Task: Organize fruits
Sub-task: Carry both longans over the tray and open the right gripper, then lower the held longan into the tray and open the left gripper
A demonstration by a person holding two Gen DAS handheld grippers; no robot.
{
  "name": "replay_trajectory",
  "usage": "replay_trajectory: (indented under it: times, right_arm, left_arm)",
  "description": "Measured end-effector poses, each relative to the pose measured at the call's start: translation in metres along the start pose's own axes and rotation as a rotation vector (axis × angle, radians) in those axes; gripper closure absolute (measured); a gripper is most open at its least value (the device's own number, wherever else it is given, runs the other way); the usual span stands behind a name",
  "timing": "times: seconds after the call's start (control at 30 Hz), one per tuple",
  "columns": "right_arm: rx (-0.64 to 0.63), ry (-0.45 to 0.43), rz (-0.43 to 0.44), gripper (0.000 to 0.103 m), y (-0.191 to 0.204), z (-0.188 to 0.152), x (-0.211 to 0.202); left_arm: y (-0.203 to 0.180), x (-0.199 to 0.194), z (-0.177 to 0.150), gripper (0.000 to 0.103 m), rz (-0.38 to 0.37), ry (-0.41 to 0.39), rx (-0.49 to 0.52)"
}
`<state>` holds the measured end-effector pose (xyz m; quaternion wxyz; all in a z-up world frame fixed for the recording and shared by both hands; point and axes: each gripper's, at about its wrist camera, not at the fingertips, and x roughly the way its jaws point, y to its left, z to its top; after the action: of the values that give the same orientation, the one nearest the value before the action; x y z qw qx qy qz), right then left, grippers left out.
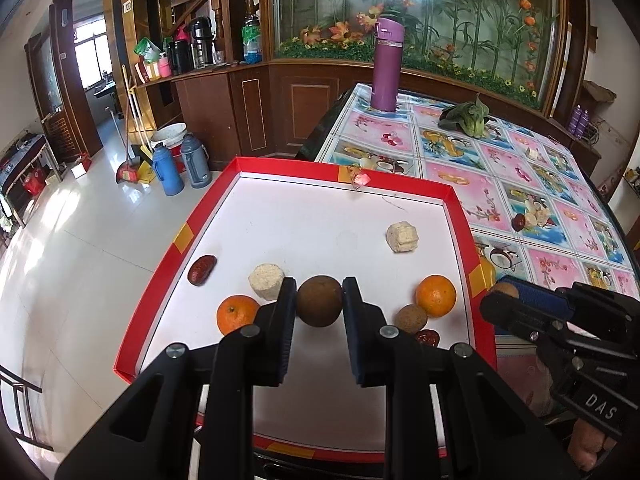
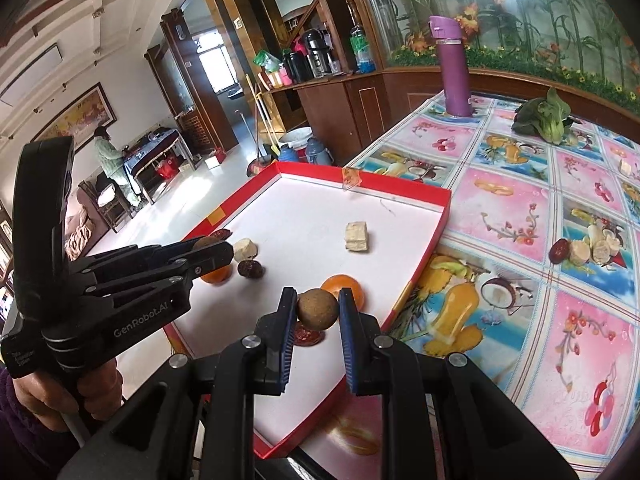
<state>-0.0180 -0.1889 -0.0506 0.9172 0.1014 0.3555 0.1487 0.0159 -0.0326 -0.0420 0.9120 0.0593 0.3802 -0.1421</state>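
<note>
We see the left gripper (image 1: 319,300) clamping a brown fruit (image 1: 319,300) above the red tray (image 1: 460,208). The right gripper (image 2: 317,309) grips a second brown fruit (image 2: 317,309) there, half hiding an orange (image 2: 347,286).

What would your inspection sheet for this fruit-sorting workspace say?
Surface: patterned tablecloth carrying a red-rimmed tray.
Job's things: right orange, left orange and red date in the tray.
Clutter: beige block, purple flask, leafy greens.
Grippers: left tool shut on larger brown fruit; right tool shut on smaller brown fruit.
Cables: nothing seen.
Surroundings: wooden cabinets, thermos jugs on the floor, a person far off.
</note>
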Motion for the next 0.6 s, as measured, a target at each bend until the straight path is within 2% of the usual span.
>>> replay_trajectory:
  times: [0.37, 0.6]
  right_arm:
    - [-0.013, 0.036, 0.009, 0.084, 0.011, -0.008, 0.012]
    - [-0.025, 0.059, 0.017, 0.084, 0.016, -0.012, 0.019]
  left_arm:
    - [0.004, 0.006, -0.003, 0.078, 0.075, -0.007, 0.015]
    - [0.005, 0.01, -0.004, 0.078, 0.085, 0.002, 0.021]
